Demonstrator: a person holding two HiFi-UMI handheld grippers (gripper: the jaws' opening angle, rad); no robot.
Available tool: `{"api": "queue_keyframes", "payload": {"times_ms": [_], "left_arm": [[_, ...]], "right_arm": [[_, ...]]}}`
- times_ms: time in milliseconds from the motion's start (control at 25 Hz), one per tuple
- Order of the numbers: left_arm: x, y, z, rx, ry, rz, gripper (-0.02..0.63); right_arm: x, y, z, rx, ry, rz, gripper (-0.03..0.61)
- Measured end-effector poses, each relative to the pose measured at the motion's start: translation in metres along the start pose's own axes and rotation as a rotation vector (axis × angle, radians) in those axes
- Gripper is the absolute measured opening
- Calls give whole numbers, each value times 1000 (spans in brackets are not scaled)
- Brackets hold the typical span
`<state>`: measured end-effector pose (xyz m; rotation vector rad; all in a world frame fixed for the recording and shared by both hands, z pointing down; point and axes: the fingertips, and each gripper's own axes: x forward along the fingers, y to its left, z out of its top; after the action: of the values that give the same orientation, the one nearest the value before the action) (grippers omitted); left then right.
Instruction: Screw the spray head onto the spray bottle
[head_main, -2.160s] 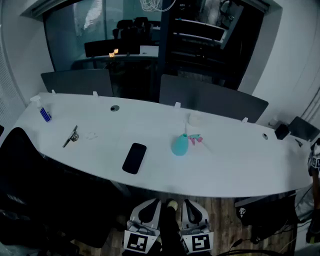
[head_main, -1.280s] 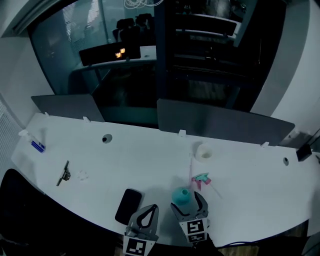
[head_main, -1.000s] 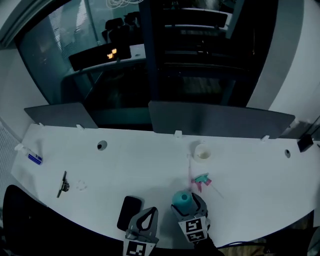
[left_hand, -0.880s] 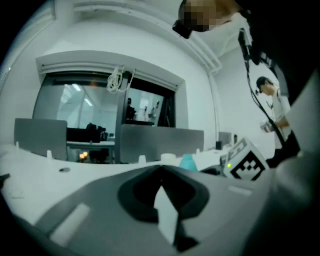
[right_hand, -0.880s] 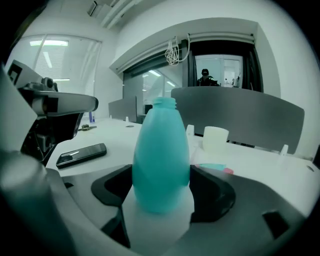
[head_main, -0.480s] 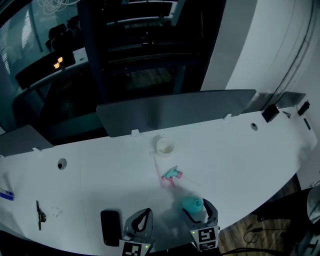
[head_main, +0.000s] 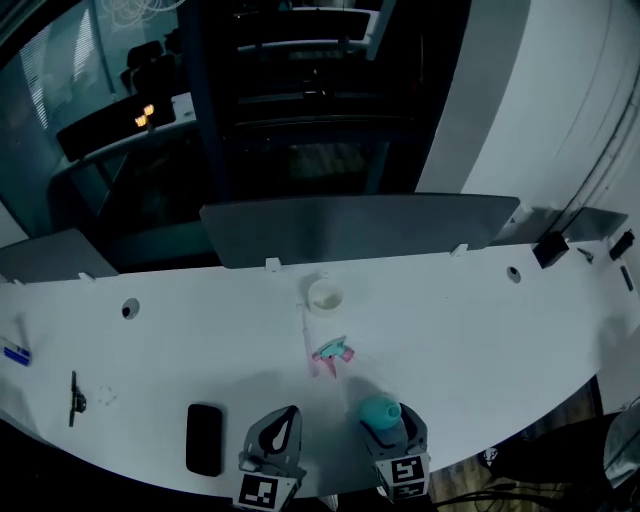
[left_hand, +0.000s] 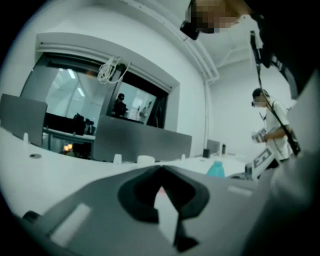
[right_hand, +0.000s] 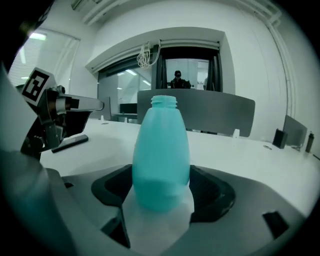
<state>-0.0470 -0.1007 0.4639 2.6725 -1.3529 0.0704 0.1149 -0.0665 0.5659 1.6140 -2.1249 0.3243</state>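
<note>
bottle: the teal spray bottle (right_hand: 161, 145) is pinched low on its body by the right gripper (right_hand: 161, 192), neck up, cap-less, at the near desk edge
left gripper (left_hand: 161, 175): jaws pressed together, nothing held
spray head (head_main: 330, 355): left lying on its side on the desk, ahead of both grippers and up-left of the bottle, well apart from its neck
nearer hand: probably the free left one, only just
long axis: too small to be called
surface: white curved desk (head_main: 480, 340), black phone (head_main: 203, 438) off to the left
room: dim office, grey partition (head_main: 360, 228) behind
</note>
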Motion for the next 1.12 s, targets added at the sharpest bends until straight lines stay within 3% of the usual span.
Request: {"api": "queue_keyframes", "payload": {"times_ms": [200,440,1120], "left_arm": [[8,-26,-1,52,2,23,3],[19,-44,0,104,-6,19,3],[33,-52,1,74,-14,-30,3]], "right_arm": [[5,-3,8,-18,-61,67,365],[20,-20,8,7,-92,40,365],[19,-29,4,35,-104,23,365]]}}
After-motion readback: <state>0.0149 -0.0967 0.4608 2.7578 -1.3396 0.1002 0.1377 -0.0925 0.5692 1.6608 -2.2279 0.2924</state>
